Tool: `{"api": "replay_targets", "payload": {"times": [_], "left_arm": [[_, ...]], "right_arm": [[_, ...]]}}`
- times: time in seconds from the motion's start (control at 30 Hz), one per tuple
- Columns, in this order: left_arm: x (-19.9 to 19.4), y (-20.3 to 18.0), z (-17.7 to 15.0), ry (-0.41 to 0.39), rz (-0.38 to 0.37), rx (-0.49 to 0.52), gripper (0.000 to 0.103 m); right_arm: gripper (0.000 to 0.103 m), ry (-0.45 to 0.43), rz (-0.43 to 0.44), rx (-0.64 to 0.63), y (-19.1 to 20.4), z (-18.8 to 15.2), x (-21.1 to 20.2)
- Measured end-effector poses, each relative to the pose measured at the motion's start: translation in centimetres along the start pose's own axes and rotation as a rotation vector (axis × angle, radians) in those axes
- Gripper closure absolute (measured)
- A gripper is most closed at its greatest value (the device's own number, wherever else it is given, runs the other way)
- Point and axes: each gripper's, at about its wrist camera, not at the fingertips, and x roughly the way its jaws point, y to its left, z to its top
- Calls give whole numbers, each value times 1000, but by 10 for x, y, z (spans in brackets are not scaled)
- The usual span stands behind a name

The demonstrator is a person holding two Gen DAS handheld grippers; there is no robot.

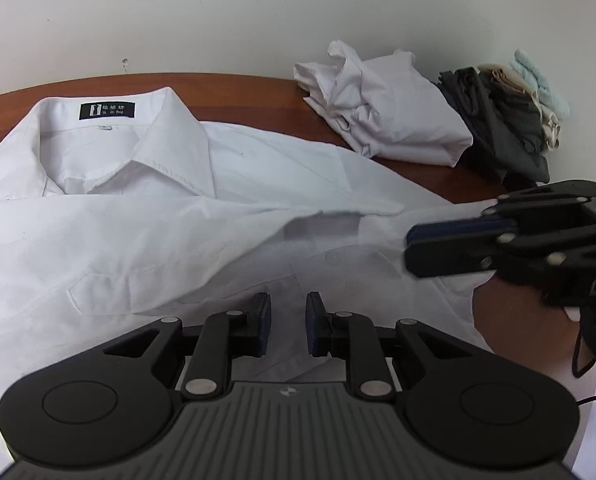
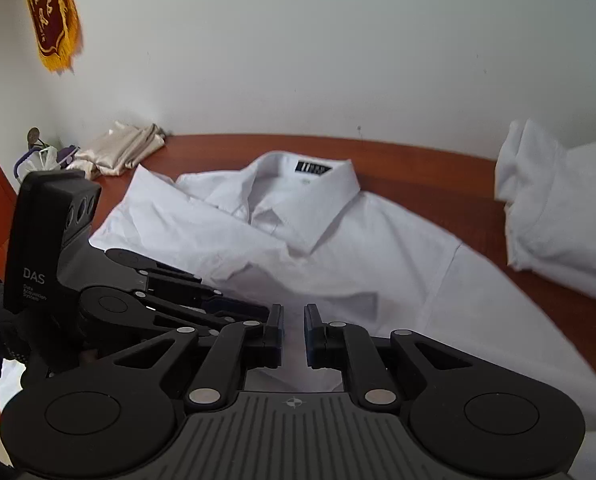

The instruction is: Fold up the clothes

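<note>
While a white shirt (image 1: 146, 208) lies spread front-up across the brown worktop (image 2: 409, 160), both tools hover low above its lower front. The shirt's collar (image 2: 298, 196) points toward the wall, with a black label (image 1: 106, 110) showing inside the neck, and one side of the shirt is folded in over the chest.

The left tool (image 1: 288, 326) has its blue-padded fingers (image 1: 262, 322) a small gap apart, with only shirt cloth seen below that gap and nothing pinched. The right tool (image 2: 294, 334) is likewise slightly parted and grips nothing; from the left wrist view it comes in from the right edge, its fingers nearly together over the cloth. A gloved hand (image 2: 2, 320) holds the left tool's handle.

Beyond the shirt, near the wall, sits a crumpled white garment (image 1: 385, 112), and just beside it a pile of dark and pale clothes (image 1: 505, 120). A beige cloth (image 2: 126, 148) lies in the far corner, and a red banner with gold fringe (image 2: 50, 12) hangs on the wall.
</note>
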Motion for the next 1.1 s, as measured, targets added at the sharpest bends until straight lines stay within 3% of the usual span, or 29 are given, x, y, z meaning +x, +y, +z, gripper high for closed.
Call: {"api": "replay_targets", "payload": {"times": [0.23, 0.33, 0.43, 0.53, 0.83, 0.9, 1.1], "left_arm": [[-34, -5, -3, -62, -29, 37, 80], [-63, -2, -2, -165, 17, 41, 78], [-76, 7, 3, -275, 110, -13, 70], [-63, 14, 10, -260, 125, -40, 70], [-23, 1, 3, -154, 96, 12, 73], [-16, -2, 0, -136, 102, 18, 73], [0, -2, -6, -119, 122, 27, 73]], "right_arm": [[91, 95, -97, 76, -17, -22, 34], [90, 98, -123, 108, -26, -28, 32], [90, 69, -134, 124, -29, -26, 20], [90, 39, -146, 136, -30, -22, 7], [89, -62, -153, 119, -23, 2, -15], [82, -83, -141, 104, -19, 6, -11], [80, -29, -119, 14, -5, 8, 26]]}}
